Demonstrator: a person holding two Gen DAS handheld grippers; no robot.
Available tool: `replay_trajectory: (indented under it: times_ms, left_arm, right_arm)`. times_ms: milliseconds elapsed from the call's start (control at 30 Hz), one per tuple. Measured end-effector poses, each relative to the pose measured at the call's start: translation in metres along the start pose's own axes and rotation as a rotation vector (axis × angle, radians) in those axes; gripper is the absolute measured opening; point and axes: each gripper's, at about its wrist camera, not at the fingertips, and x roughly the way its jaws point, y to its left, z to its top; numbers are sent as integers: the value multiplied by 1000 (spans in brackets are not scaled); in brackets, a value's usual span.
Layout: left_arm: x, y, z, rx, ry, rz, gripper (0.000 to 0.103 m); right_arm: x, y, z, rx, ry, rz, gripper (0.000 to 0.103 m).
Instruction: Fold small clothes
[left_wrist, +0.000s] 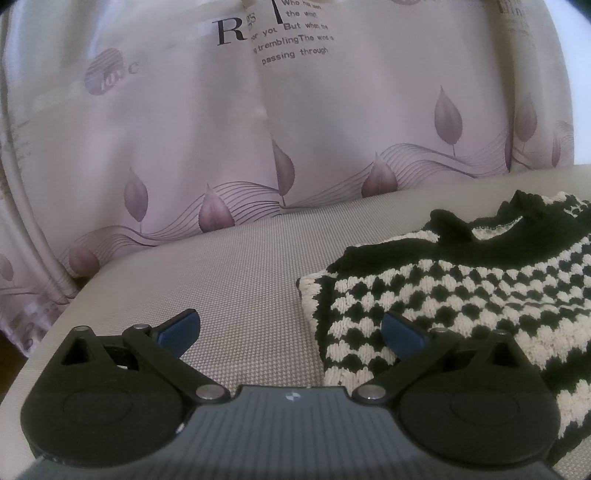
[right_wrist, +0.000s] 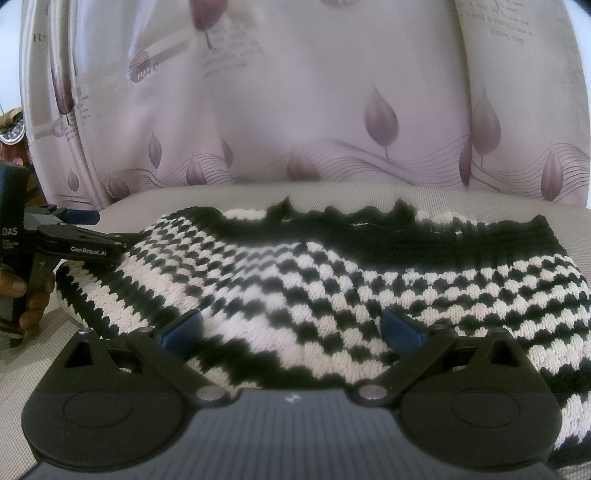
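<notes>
Left wrist view: the left hand-held gripper (left_wrist: 290, 332) has its jaws spread wide and nothing between them. The black-and-cream knitted sweater (left_wrist: 461, 291) lies flat on the grey woven surface (left_wrist: 229, 273), which looks more like a cushion or seat than a desk. The sweater's near left corner sits just ahead of this gripper's right blue pad (left_wrist: 400, 332), which overlaps the knit's edge in this view, though whether it touches I cannot tell. The left pad is over bare fabric, clear of the sweater. A leaf-print curtain (left_wrist: 258, 129) hangs behind the sweater.

Right wrist view: the right hand-held gripper (right_wrist: 291, 330) is also spread wide and empty, poised low over the sweater's near hem, both blue pads over the knit. The black scalloped collar (right_wrist: 351, 225) runs along the sweater's far edge. At the sweater's left end the other gripper shows, held in the person's hand (right_wrist: 35, 295); its tips appear to reach the knit.

The sweater looks thick, soft and light, with a grippy, stretchy texture. It should bend easily but bunch rather than crease sharply. The hem corners or side edges look like the best hold, pinching the full thickness so both layers travel together.
</notes>
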Motion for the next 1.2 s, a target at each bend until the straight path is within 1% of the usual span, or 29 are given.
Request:
replay_trajectory:
  times_ms: [433, 500, 600, 700, 767, 833, 900, 1000, 1100, 1133, 1200]
  left_arm:
    - [4, -2, 0, 12, 2, 6, 103]
    - [6, -1, 0, 7, 9, -7, 103]
    - [12, 8, 1, -47, 41, -80, 102]
    - [23, 25, 1, -156, 102, -184, 93]
    - [31, 37, 0, -234, 144, -261, 82]
    - [38, 45, -1, -289, 174, -323, 80]
    - [45, 49, -1, -308, 195, -353, 81]
    - [52, 53, 1, -312, 202, -386, 85]
    - [61, 54, 3, -304, 209, -435, 95]
    - [63, 52, 5, -289, 213, -450, 101]
    - [66, 50, 6, -278, 217, -453, 102]
  right_arm:
    - [-1, 0, 0, 0, 0, 1, 103]
    - [-1, -1, 0, 0, 0, -2, 103]
    - [-1, -1, 0, 1, 1, -5, 103]
    - [-1, -1, 1, 5, -2, -4, 103]
    - [-1, 0, 2, 7, -3, -3, 103]
    - [-1, 0, 2, 11, -7, 2, 103]
    - [-2, -1, 2, 18, -12, 7, 103]
    - [-3, 0, 2, 24, -17, 10, 103]
    - [-4, 0, 2, 27, -25, 12, 103]
    - [-4, 0, 2, 29, -27, 13, 103]
    - [-5, -1, 2, 33, -33, 16, 103]
